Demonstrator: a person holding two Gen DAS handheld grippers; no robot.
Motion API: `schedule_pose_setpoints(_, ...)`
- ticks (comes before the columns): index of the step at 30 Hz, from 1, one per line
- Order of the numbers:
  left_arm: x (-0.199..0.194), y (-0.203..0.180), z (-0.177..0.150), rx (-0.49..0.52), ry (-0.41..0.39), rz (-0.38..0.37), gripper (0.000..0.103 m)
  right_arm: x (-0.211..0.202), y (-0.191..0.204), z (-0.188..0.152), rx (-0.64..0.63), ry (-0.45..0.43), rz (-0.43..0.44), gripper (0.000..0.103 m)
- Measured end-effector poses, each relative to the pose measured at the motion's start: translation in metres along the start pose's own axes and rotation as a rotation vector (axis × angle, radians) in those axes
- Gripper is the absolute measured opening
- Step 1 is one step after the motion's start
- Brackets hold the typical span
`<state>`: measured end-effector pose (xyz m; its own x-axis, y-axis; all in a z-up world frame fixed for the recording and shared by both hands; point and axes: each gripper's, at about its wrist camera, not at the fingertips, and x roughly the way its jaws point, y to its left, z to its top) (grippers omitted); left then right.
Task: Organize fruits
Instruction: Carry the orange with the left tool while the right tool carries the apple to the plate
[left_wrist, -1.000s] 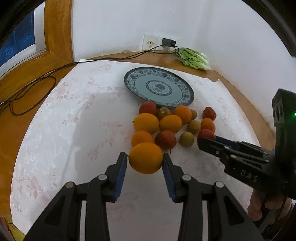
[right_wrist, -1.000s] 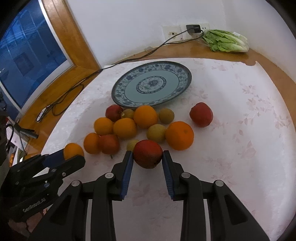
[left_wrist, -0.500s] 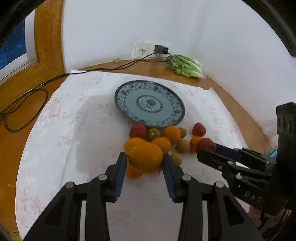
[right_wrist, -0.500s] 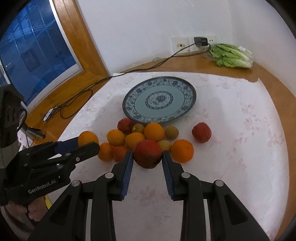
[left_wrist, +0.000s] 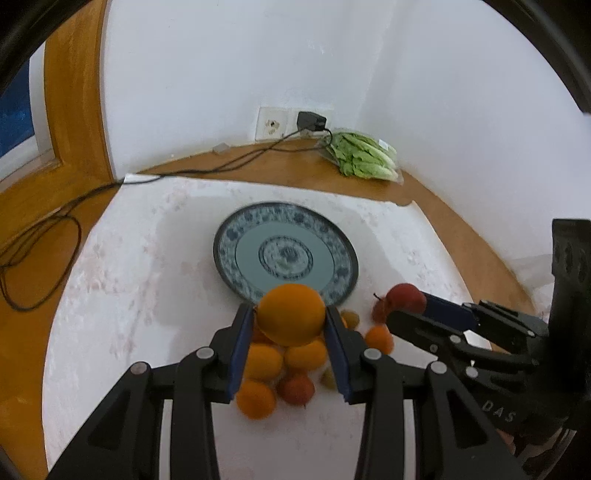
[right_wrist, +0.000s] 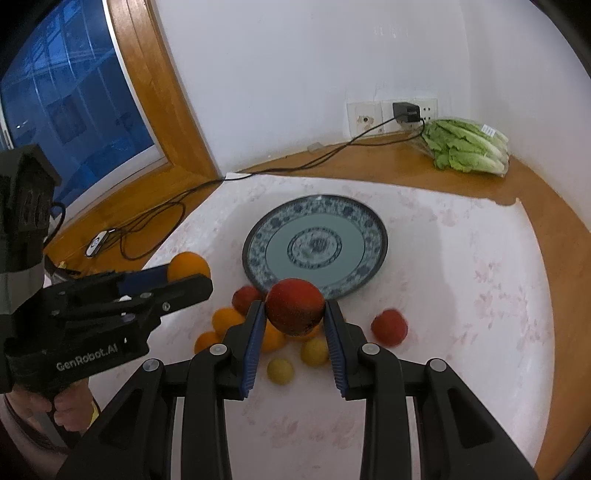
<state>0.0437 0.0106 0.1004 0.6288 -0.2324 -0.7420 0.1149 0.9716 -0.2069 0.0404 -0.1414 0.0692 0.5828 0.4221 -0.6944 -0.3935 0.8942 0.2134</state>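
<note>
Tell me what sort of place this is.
Probably a room in a home, perhaps a dining corner: a wooden table under a pale floral cloth, a blue-patterned plate, wall sockets with a plugged-in charger, bagged lettuce, and a wood-framed window.

I see white walls (right_wrist: 280, 74) meeting in a corner behind a round wooden table (left_wrist: 476, 254) covered by a pale floral cloth (right_wrist: 461, 288). On my left, a wood-framed window (right_wrist: 62, 103) shows dark blue outside. A wall socket (left_wrist: 271, 125) holds a black charger (left_wrist: 310, 120), its cable (left_wrist: 55, 218) trailing across the wood.
</note>
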Motion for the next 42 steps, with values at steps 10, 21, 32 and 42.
schedule_pose_setpoints(10, 0.039, 0.000, 0.035, 0.009, 0.009, -0.005, 0.041, 0.030, -0.022, 0.029, 0.012, 0.000, 0.009, 0.033)
schedule_pose_setpoints(21, 0.097, 0.007, 0.057, 0.006, 0.040, 0.007, 0.041, 0.076, -0.045, 0.051, 0.013, 0.026, -0.029, 0.033)
schedule_pose_setpoints(32, 0.144, 0.023, 0.065, -0.028, 0.097, 0.045, 0.041, 0.122, -0.060, 0.060, 0.003, 0.070, -0.054, 0.033)
schedule_pose_setpoints(42, 0.157, 0.025, 0.062, -0.036, 0.120, 0.041, 0.040, 0.139, -0.065, 0.060, -0.003, 0.085, -0.065, 0.033)
